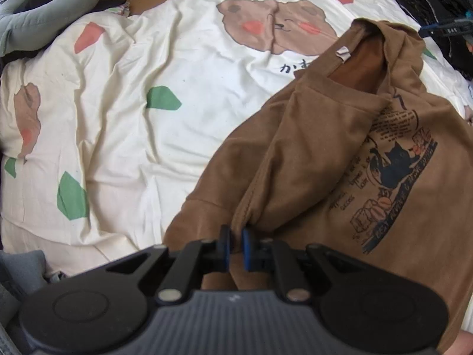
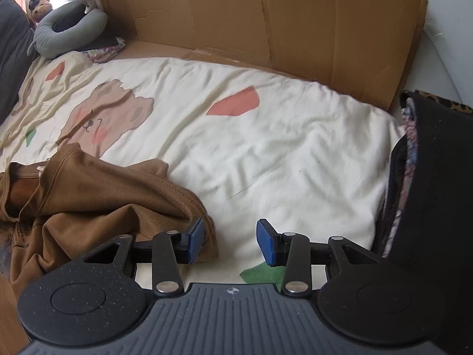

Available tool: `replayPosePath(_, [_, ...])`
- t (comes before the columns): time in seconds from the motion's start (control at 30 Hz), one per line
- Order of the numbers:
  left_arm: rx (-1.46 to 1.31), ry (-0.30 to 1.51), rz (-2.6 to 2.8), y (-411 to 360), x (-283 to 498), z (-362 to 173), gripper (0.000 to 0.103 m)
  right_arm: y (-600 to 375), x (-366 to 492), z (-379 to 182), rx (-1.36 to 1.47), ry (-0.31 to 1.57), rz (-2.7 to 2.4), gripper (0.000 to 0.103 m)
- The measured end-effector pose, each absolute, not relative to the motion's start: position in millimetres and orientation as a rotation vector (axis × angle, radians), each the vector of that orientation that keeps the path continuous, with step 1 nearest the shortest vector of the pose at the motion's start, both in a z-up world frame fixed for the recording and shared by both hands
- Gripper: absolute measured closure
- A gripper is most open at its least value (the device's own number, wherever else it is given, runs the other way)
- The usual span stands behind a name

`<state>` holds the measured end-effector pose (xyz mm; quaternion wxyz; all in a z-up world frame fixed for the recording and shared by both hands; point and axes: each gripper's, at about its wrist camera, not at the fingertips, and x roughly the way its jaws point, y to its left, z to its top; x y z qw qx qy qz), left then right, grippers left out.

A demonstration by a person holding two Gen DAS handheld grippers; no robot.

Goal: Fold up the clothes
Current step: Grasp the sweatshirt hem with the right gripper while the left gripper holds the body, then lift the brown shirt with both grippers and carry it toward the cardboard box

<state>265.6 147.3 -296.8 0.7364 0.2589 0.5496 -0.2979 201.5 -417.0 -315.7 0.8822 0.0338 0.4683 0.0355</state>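
Note:
A brown T-shirt (image 1: 319,159) with a black cat print lies crumpled on the cream bedsheet (image 1: 147,136), neck opening and label toward the far side. My left gripper (image 1: 235,244) is shut on a bunched fold of the shirt's fabric near its lower edge. In the right wrist view the same brown T-shirt (image 2: 97,201) lies at the left, and my right gripper (image 2: 230,241) stands open over the sheet (image 2: 280,153). Its left pad sits against the shirt's hemmed edge, with nothing between the fingers.
Cardboard sheets (image 2: 266,20) stand along the far side of the bed. A grey ring pillow (image 2: 68,29) and a plush toy lie at the far left corner. A dark pile of clothes (image 2: 428,192) sits at the right edge, also the dark pile (image 1: 431,11).

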Motion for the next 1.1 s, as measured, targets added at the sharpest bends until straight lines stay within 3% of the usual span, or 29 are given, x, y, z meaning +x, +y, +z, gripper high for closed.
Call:
replayPosePath(0.4, [0.566, 1.214, -0.643, 140.0, 264.7, -304.8, 0.094, -403.7, 211.0, -333.6, 0.004, 1.0, 0.183, 0.065])
replayPosePath(0.6, [0.569, 1.217, -0.643, 141.0, 264.9, -305.6, 0.094, -395.0, 211.7, -333.6, -0.093, 0.998, 0.255, 0.075])
replayPosePath(1.1, [0.57, 1.221, -0.642, 142.1, 262.6, -305.9, 0.094, -374.8, 221.5, -335.4, -0.365, 1.008, 0.418, 0.075])
